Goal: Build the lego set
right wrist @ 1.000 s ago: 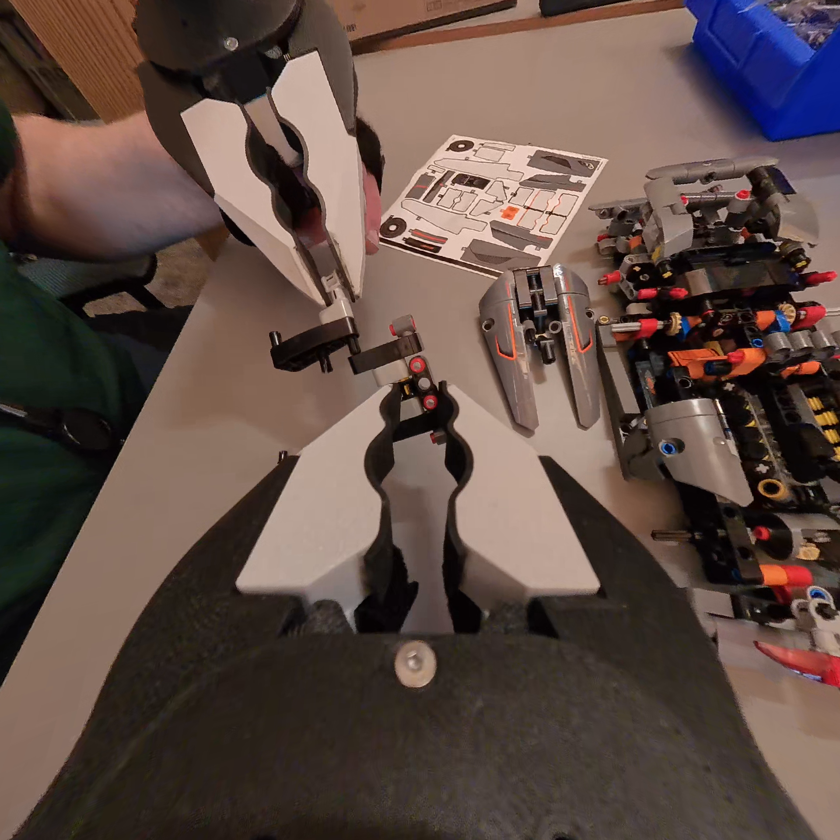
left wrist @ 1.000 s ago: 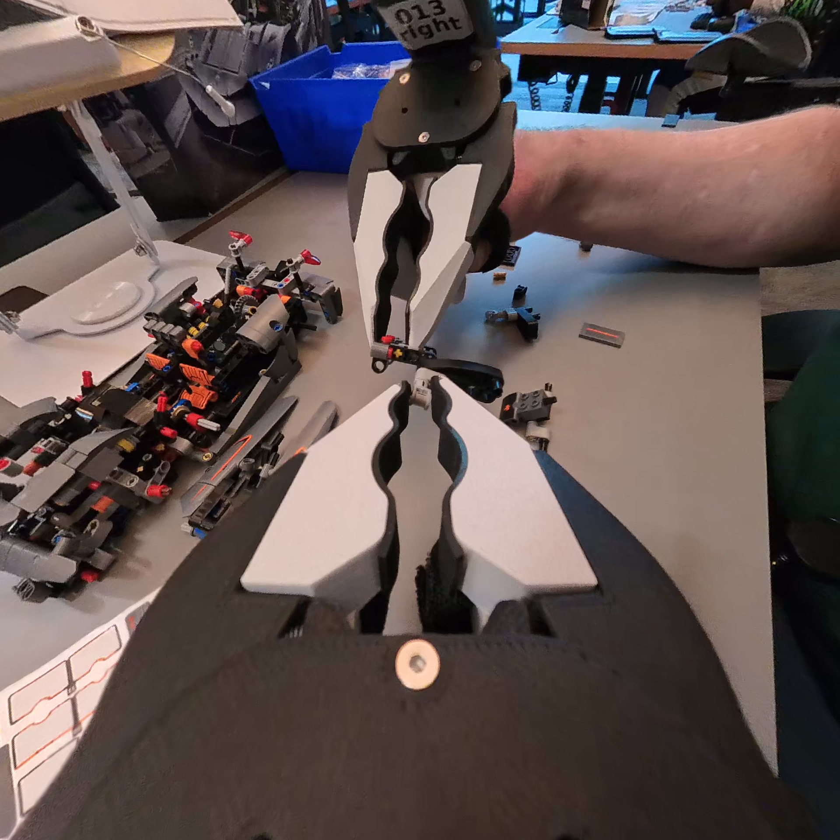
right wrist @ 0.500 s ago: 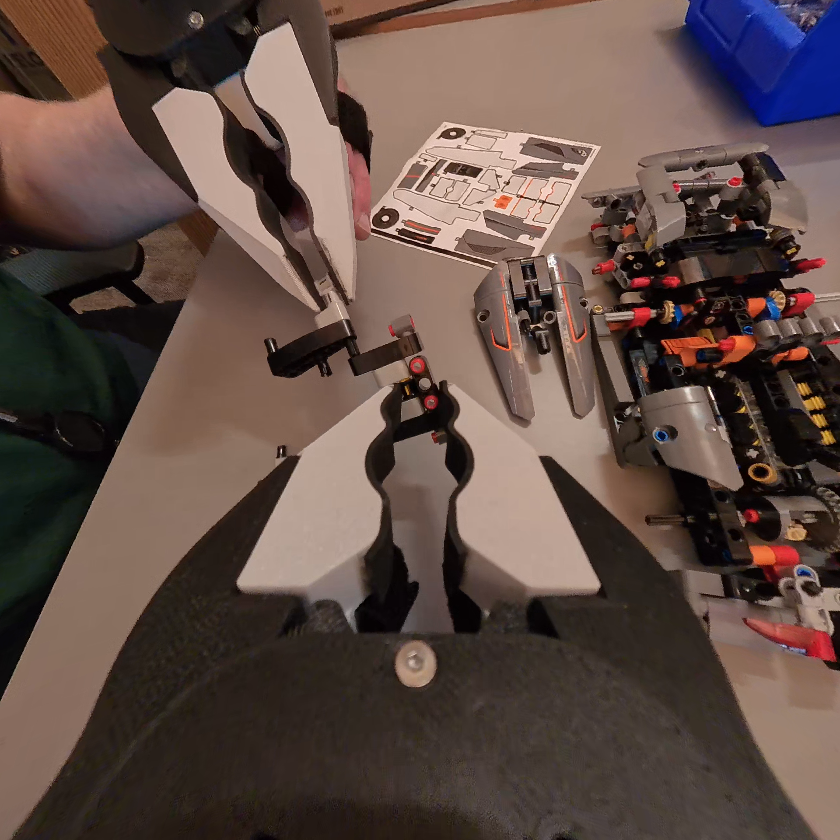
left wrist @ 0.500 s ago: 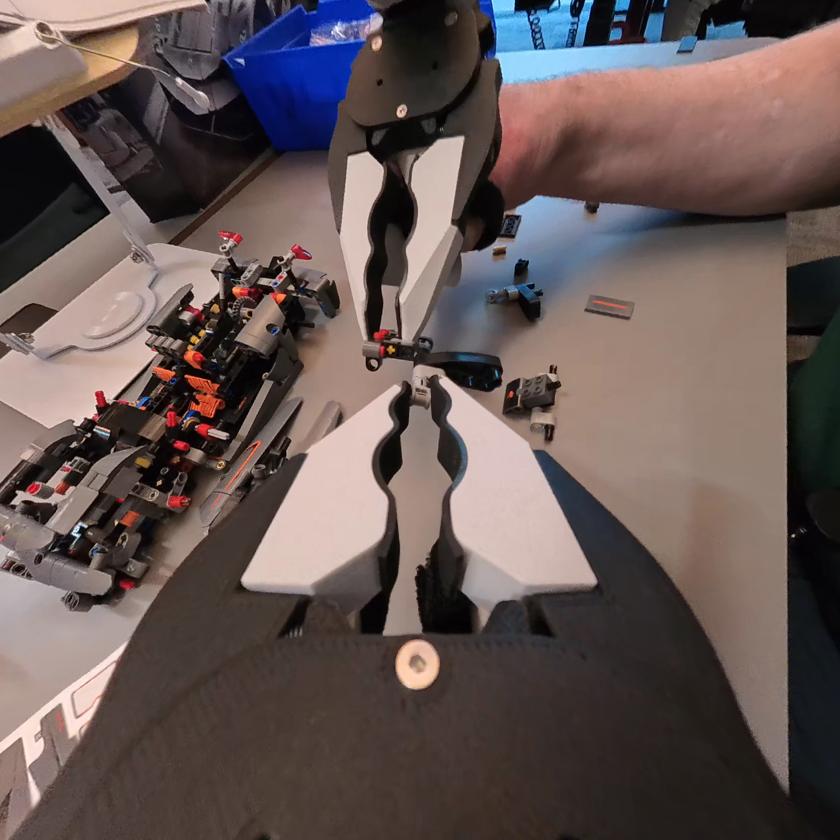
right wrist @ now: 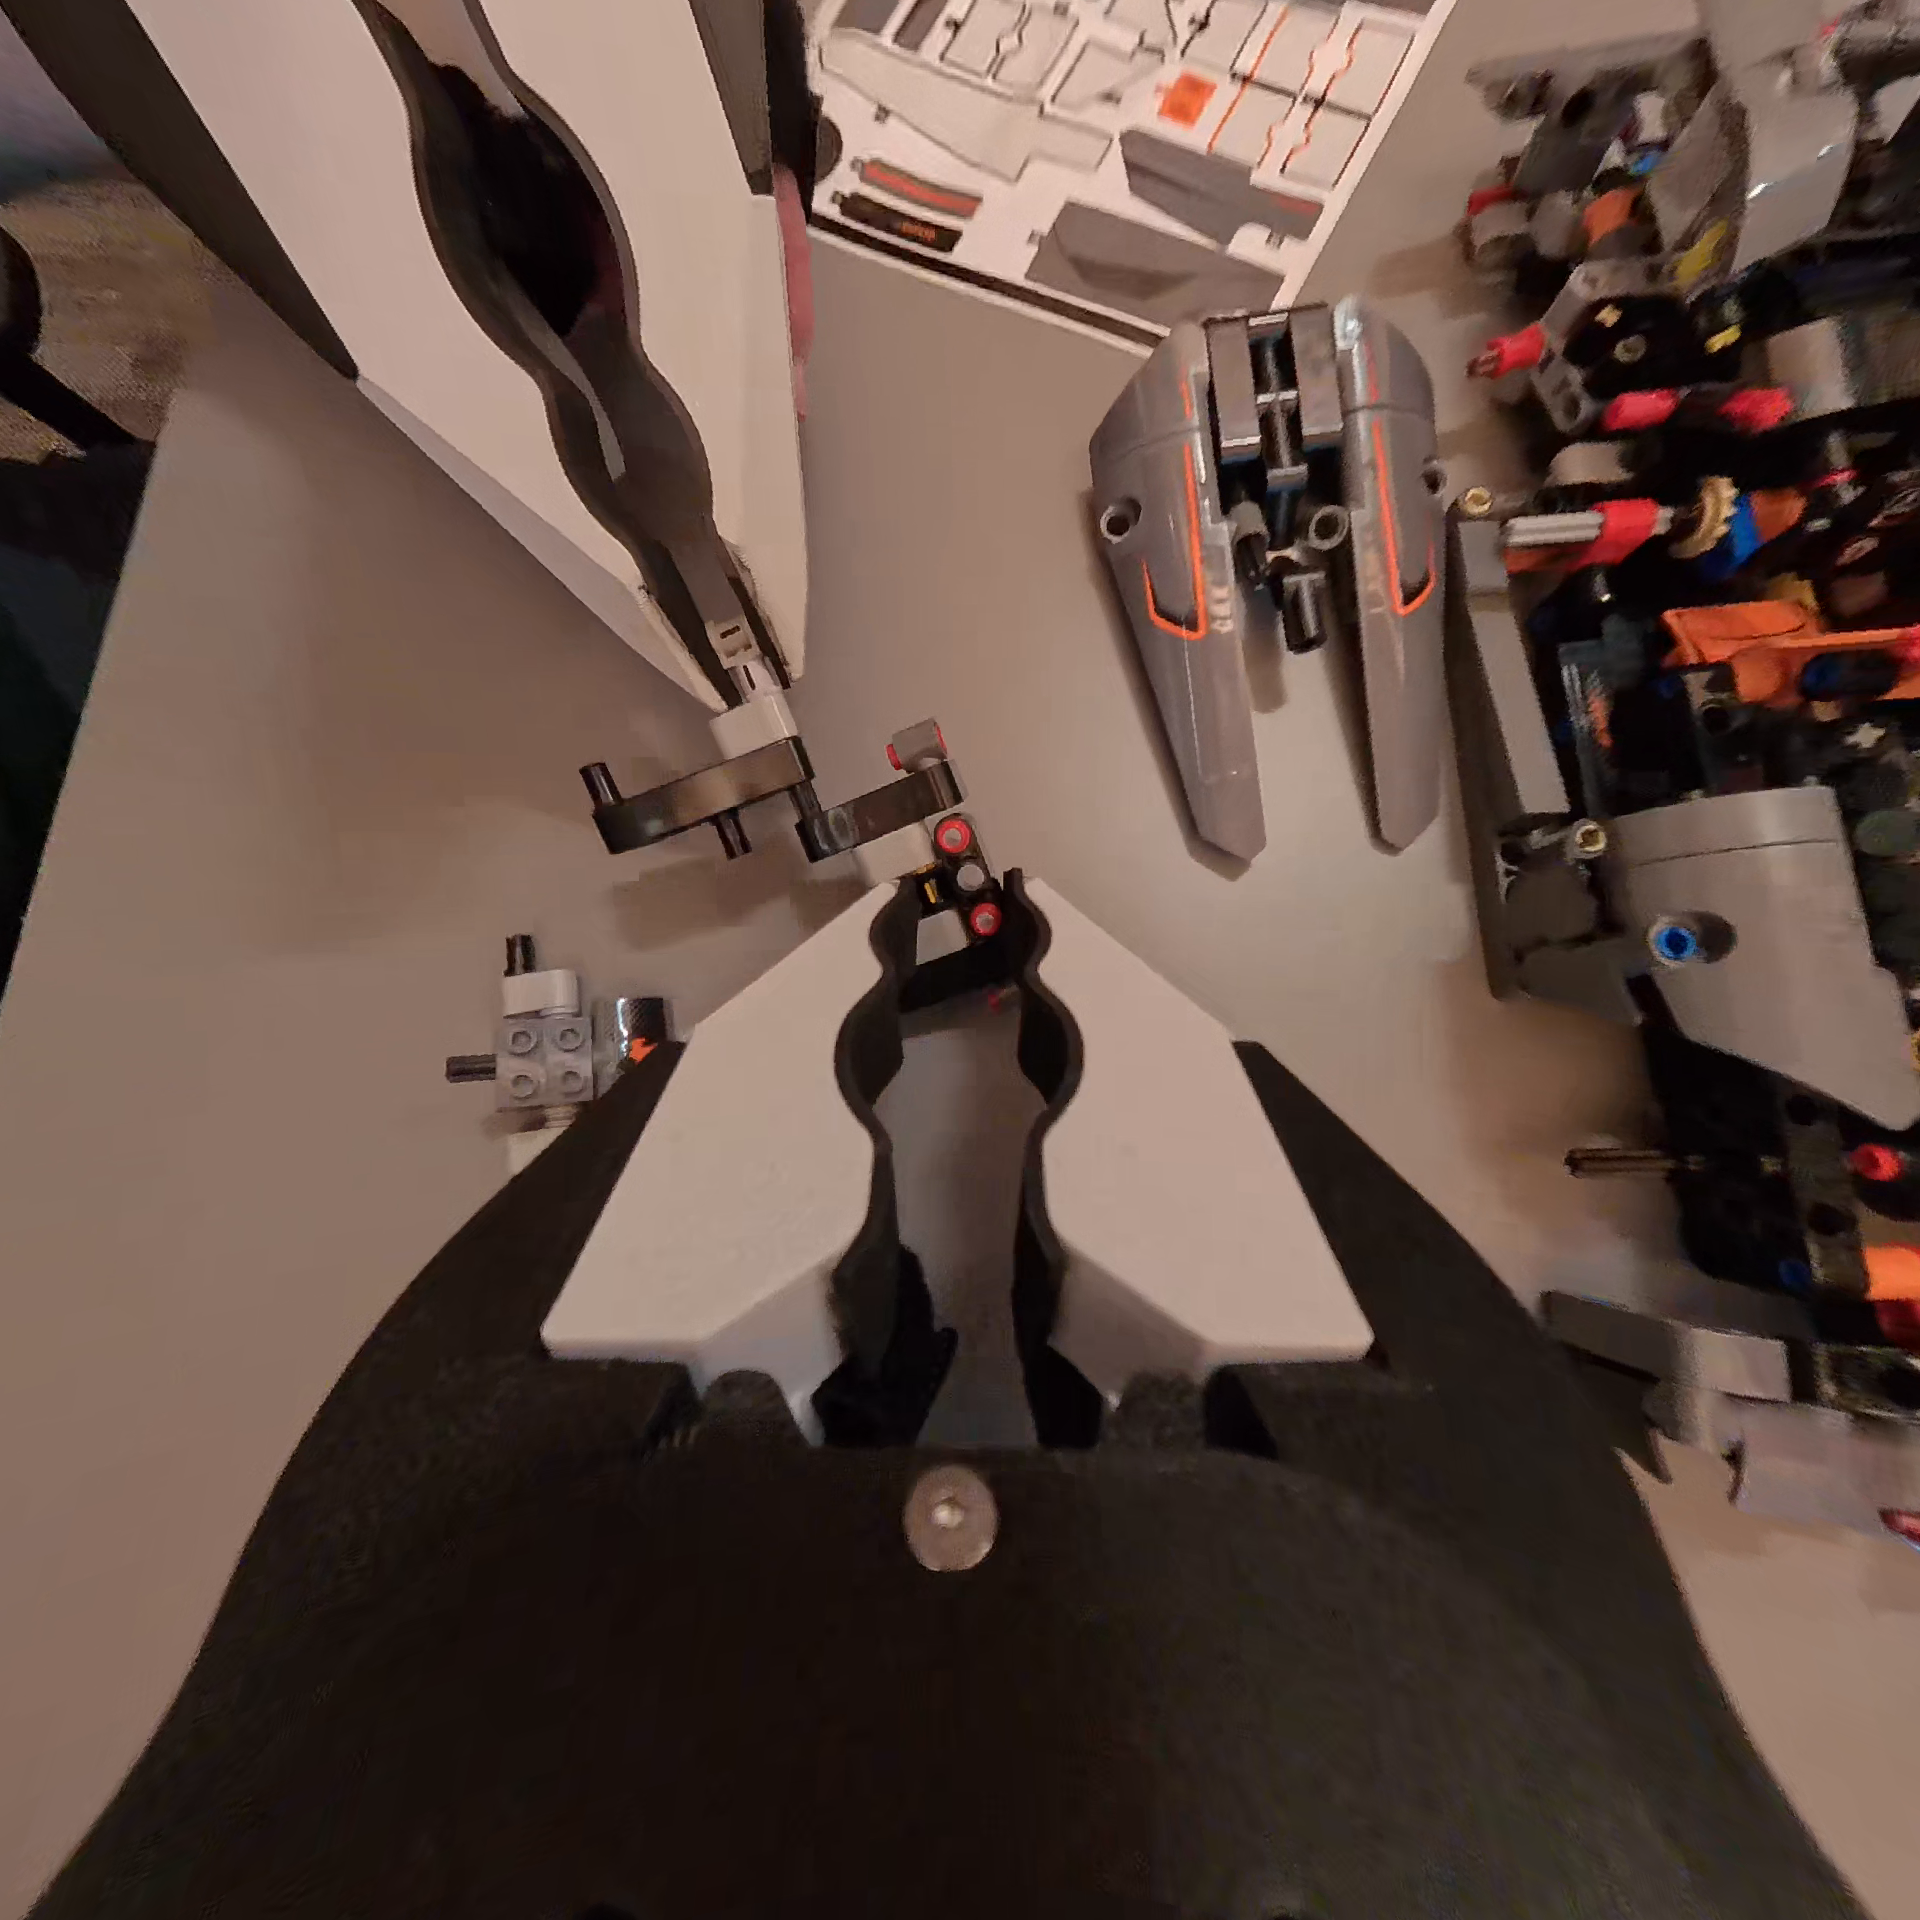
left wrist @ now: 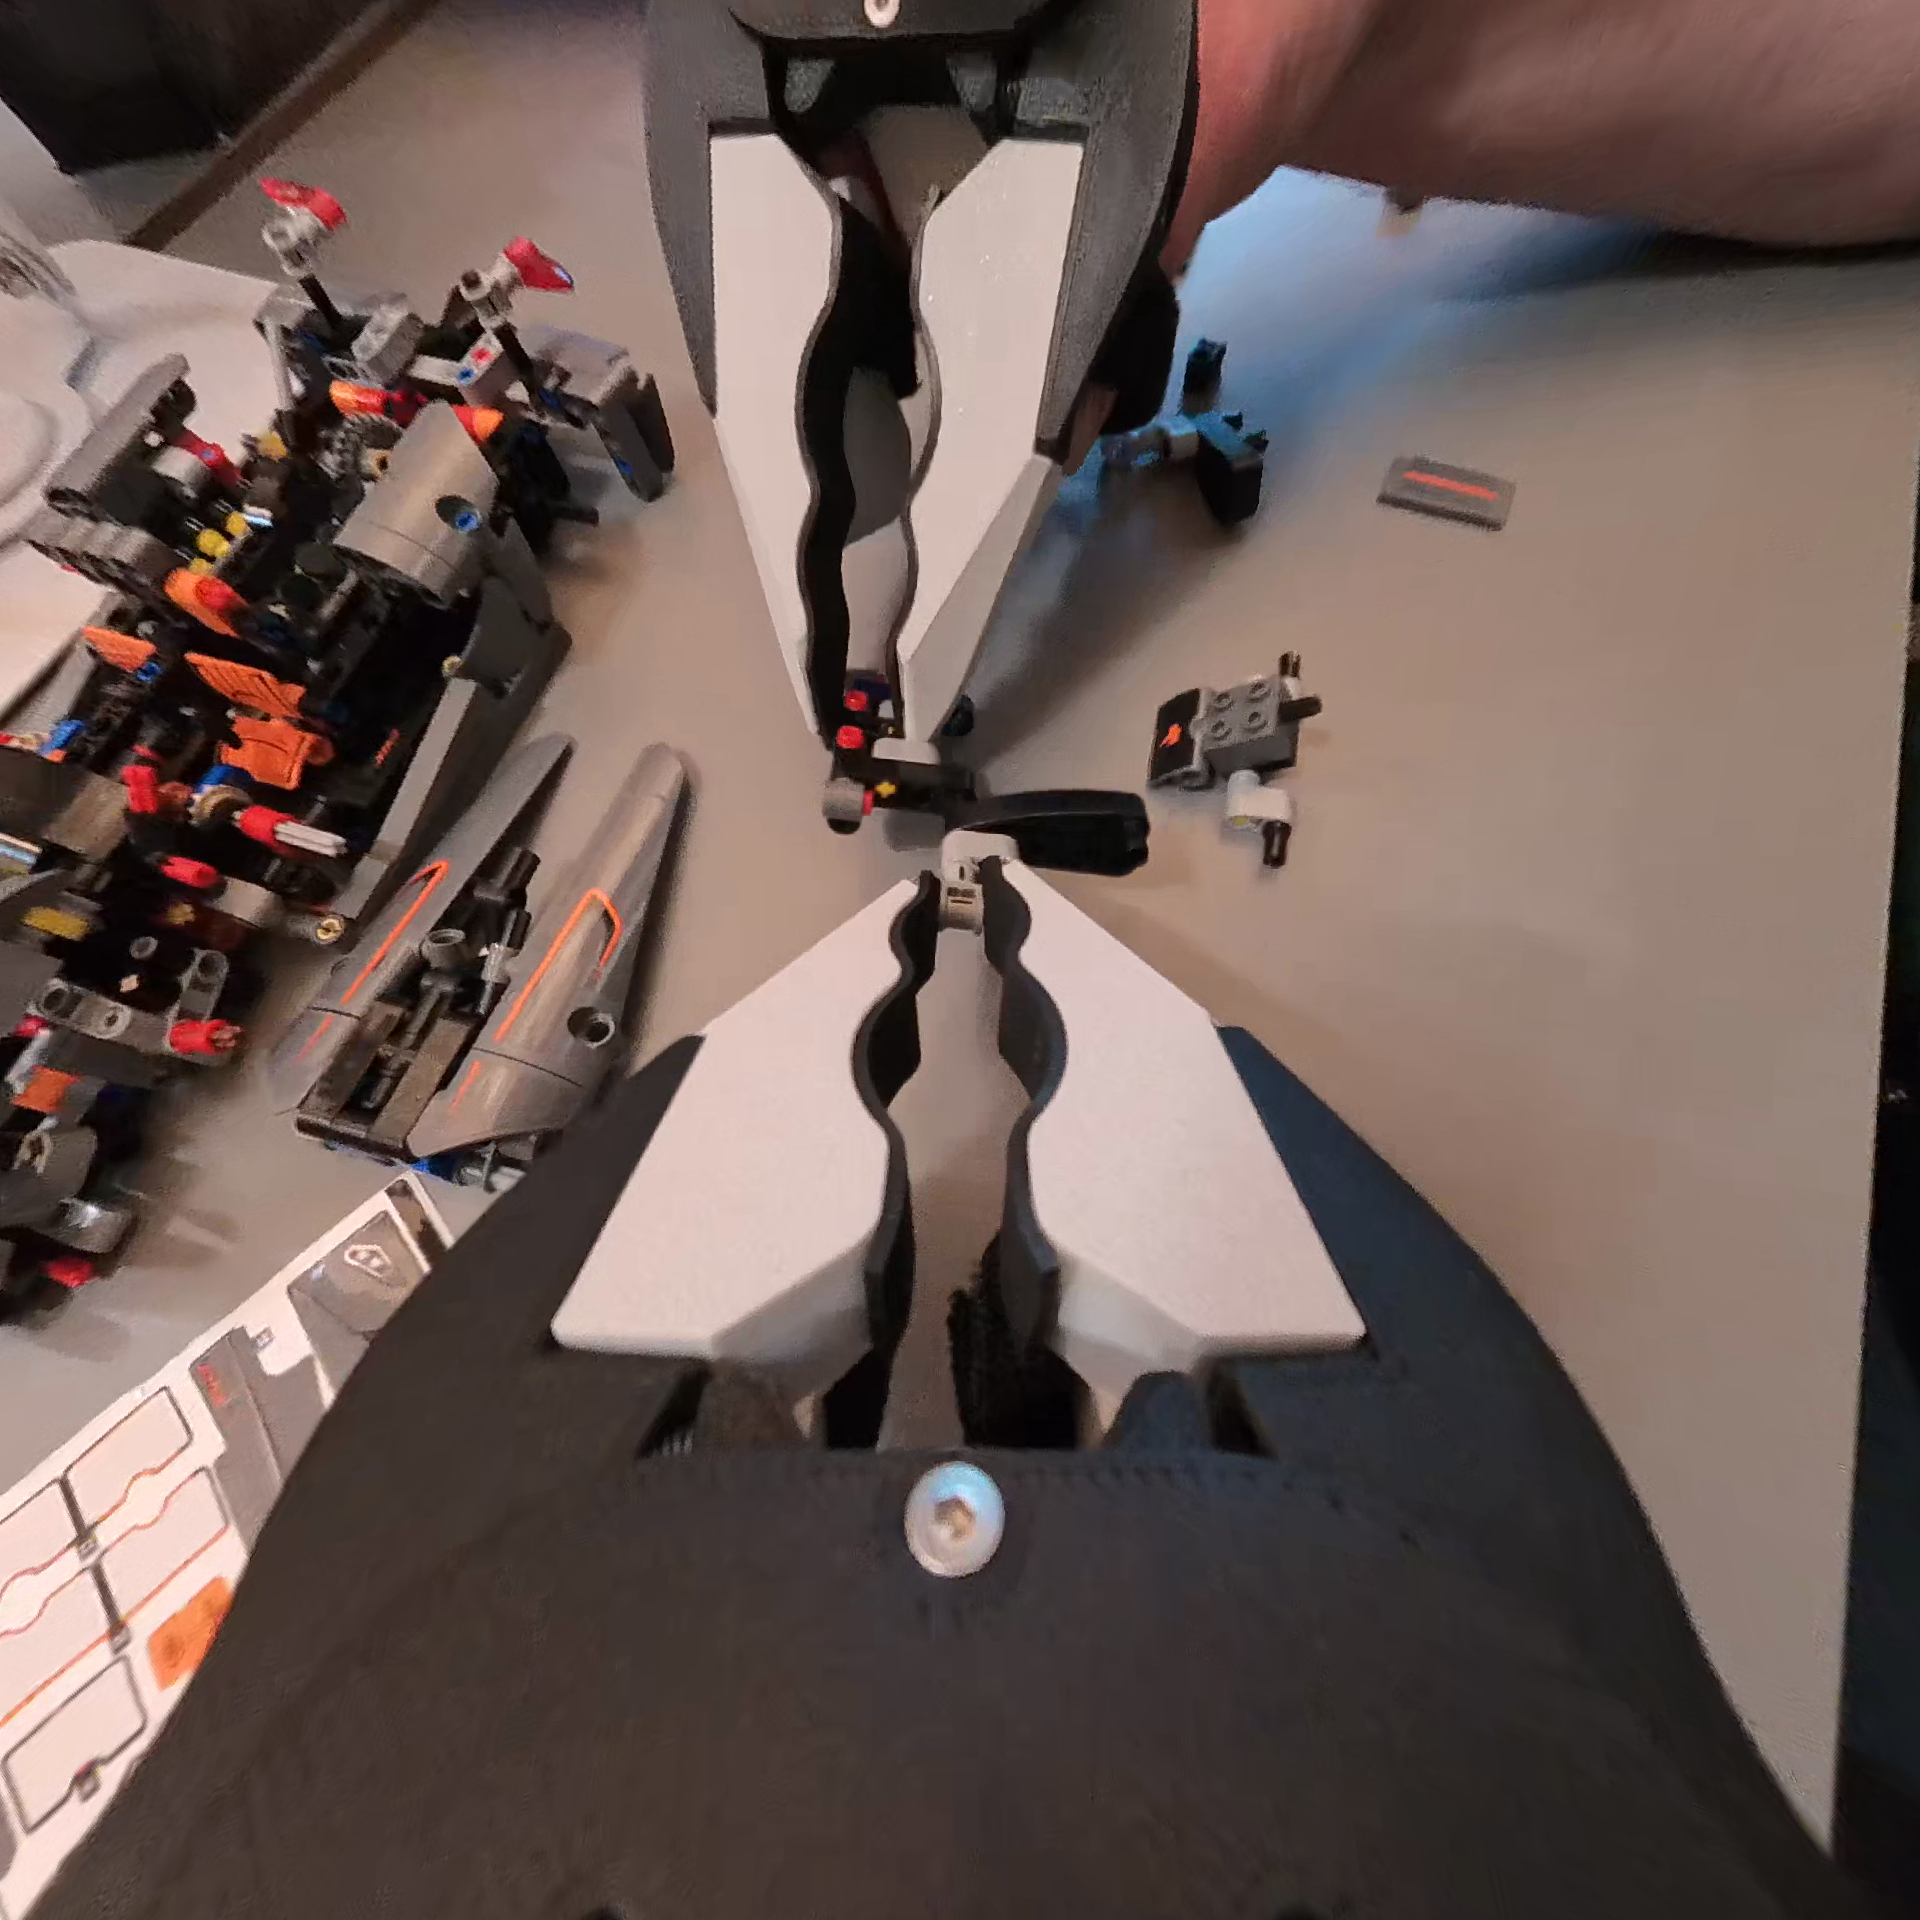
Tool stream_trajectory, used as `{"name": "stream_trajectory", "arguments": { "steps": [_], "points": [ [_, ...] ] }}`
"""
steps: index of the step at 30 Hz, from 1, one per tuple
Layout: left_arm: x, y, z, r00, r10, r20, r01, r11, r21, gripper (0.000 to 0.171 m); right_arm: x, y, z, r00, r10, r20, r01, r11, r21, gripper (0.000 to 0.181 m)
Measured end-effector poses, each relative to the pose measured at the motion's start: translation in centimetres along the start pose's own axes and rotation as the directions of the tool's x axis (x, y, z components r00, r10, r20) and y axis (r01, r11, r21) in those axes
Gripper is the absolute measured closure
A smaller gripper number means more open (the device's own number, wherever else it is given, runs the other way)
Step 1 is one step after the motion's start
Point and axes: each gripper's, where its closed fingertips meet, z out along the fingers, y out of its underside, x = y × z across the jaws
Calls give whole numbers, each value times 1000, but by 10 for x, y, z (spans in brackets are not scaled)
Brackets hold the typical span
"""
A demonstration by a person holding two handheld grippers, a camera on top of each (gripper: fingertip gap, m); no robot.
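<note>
- Above the tabletop's (left wrist: pixel 1558 935) middle, a black lever piece (left wrist: pixel 1060 826) hangs by its white connector (left wrist: pixel 961 894), pinched in the left claw (left wrist: pixel 961 904).
- Just beside it, the right claw (right wrist: pixel 961 914) pinches a small black arm (right wrist: pixel 883 810), end to end.
- Half-built car (right wrist: pixel 1714 727) along the far edge.

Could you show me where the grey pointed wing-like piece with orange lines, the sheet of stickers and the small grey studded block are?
Grey pointed wing-like piece with orange lines (right wrist: pixel 1174 582): right wrist view, its left panel.
Sheet of stickers (right wrist: pixel 1143 135): right wrist view, its middle.
Small grey studded block (left wrist: pixel 1247 727): left wrist view, its studded top.
</note>
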Motion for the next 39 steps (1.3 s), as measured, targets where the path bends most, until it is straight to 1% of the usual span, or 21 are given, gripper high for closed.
{"name": "stream_trajectory", "arguments": {
  "steps": [4,8,12,21,22,24,25,27,30,31,32,33,35,37,39],
  "points": [
    [0,7,4,1000,0,-13,0,1000,-4,165,1,2,2,1000,10,10,-10,1000,-9,168],
    [2,17,8,999,51,-3,-51,997,-52,165,1,2,4,1000,-1,2,1,1000,-26,167],
    [0,14,6,998,55,6,-54,998,-30,165,1,2,4,1000,16,4,-16,1000,-20,167],
    [3,17,9,996,84,15,-83,995,-60,165,1,3,7,999,27,-24,-27,999,-21,167],
    [2,17,10,996,84,22,-83,995,-60,165,3,3,6,999,38,-32,-38,999,-16,167],
    [0,15,8,997,67,24,-65,997,-46,165,7,2,1,997,72,-38,-72,997,-4,158],
    [0,15,8,998,64,21,-63,997,-41,165,7,2,-2,997,73,-38,-73,997,-4,160],
    [0,15,9,998,65,26,-64,997,-48,165,3,-2,-7,998,61,-36,-61,998,-2,158],
    [0,17,11,996,79,29,-77,995,-63,165,4,-9,-19,995,29,-94,-29,1000,1,152],
    [1,18,11,996,81,26,-79,995,-68,165,3,-6,-19,994,19,-106,-21,1000,-21,151],
    [1,18,11,996,83,21,-82,994,-69,165,2,-1,-16,993,7,-115,-13,999,-53,151],
    [2,18,11,996,86,17,-85,994,-67,165,1,4,-12,993,-10,-121,0,997,-78,156],
    [2,18,11,996,83,9,-83,994,-66,166,2,7,-10,992,2,-125,-11,997,-73,158],
    [0,18,9,996,89,8,-88,994,-62,166,4,4,-16,989,13,-149,-25,997,-78,156],
    [-3,21,5,996,91,15,-90,994,-62,165,-3,-5,-19,990,20,-140,-28,998,-59,153]
  ]
}}
